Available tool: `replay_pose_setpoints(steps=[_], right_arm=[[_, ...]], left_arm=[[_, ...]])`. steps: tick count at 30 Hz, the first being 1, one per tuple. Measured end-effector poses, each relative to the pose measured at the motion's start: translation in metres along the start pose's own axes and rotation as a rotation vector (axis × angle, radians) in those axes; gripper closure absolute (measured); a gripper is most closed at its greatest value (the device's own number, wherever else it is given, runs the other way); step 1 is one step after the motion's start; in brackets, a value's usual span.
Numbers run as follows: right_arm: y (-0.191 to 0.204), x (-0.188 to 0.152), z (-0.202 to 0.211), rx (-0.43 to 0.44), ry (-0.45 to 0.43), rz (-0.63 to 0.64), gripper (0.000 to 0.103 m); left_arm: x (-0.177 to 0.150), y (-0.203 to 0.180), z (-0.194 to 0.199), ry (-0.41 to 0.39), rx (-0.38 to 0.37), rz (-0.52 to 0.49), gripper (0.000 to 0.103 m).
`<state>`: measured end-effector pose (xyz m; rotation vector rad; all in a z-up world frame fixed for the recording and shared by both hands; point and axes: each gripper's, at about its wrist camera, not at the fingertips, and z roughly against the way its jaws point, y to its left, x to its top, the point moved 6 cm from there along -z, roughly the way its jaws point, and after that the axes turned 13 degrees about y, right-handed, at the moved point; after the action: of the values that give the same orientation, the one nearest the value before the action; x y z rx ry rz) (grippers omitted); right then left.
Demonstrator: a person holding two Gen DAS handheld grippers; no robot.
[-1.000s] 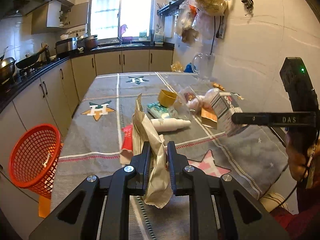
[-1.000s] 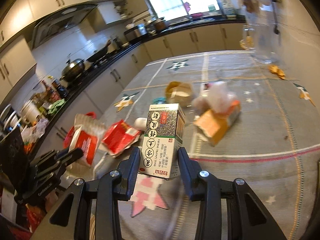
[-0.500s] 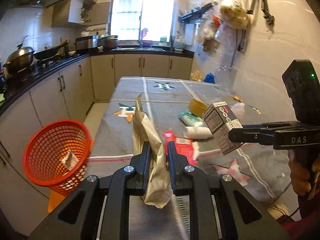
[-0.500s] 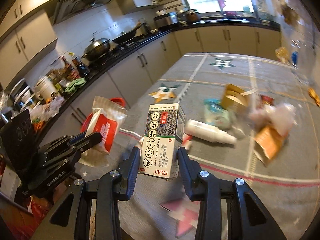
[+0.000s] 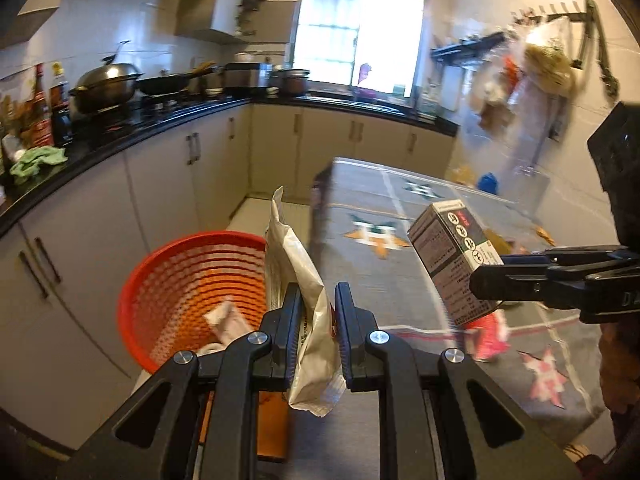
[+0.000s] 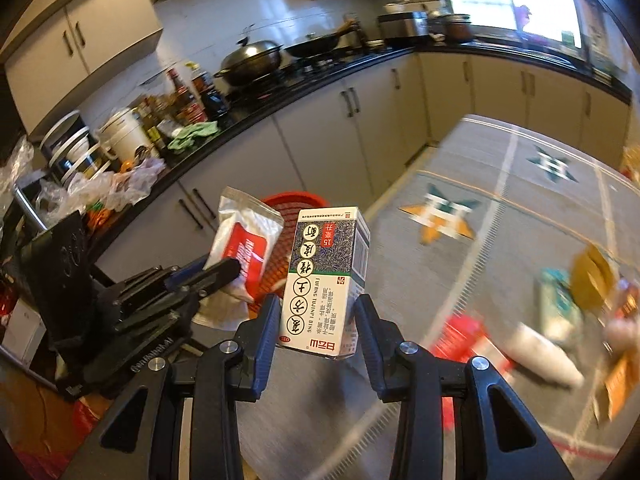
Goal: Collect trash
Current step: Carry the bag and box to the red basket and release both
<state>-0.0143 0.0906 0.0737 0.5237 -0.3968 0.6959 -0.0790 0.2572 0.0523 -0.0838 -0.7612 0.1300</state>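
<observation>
Kitchen: dark counter (image 5: 132,140) along cream cabinets, wok on stove, bright window. Grey star-patterned tablecloth (image 6: 500,216) strewn with litter. Left gripper (image 5: 316,312) pinches crumpled pouch (image 5: 298,280) beside red basket (image 5: 188,288). Right gripper (image 6: 316,320) clamps printed carton (image 6: 326,280) above table edge.

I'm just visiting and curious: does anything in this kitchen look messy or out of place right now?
Yes. Litter lies scattered on the tablecloth: a white bottle on its side, a red wrapper and a yellow carton. On the counter, crumpled plastic bags lie loose.
</observation>
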Motion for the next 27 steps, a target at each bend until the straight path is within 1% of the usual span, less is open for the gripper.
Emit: replay_pose_setpoints(steps=[4,8,14,17,22,24,26,27], right_arm=[[0.018,0.022,-0.03,0.02,0.036,0.027,0.061],[0.032,0.043,-0.062,0.02,0.066,0.045,0.061],[0.034,0.067,-0.105,0.025,0.116,0.019,0.061],[0.03,0.074,-0.125,0.037,0.143,-0.007,0.06],[0.026,0.078,-0.141,0.062,0.171,-0.047,0.059],[0.025,0.077,-0.139,0.059,0.166,-0.048,0.059],[0.024,0.076,-0.132,0.046,0.155,-0.041,0.059],[0.023,0.075,-0.128,0.047,0.149,-0.044,0.059]], left_arm=[[0.001,0.031,-0.009,0.011,0.033,0.05,0.087],[-0.002,0.059,-0.023,0.037,0.065,0.094,0.087],[0.002,0.085,-0.044,0.073,0.062,0.155,0.086],[0.004,0.096,-0.052,0.09,0.045,0.192,0.086],[0.004,0.104,-0.065,0.109,0.046,0.211,0.086],[0.003,0.104,-0.066,0.115,0.057,0.214,0.084],[0.003,0.105,-0.065,0.113,0.059,0.221,0.078],[0.003,0.106,-0.064,0.109,0.063,0.227,0.069]])
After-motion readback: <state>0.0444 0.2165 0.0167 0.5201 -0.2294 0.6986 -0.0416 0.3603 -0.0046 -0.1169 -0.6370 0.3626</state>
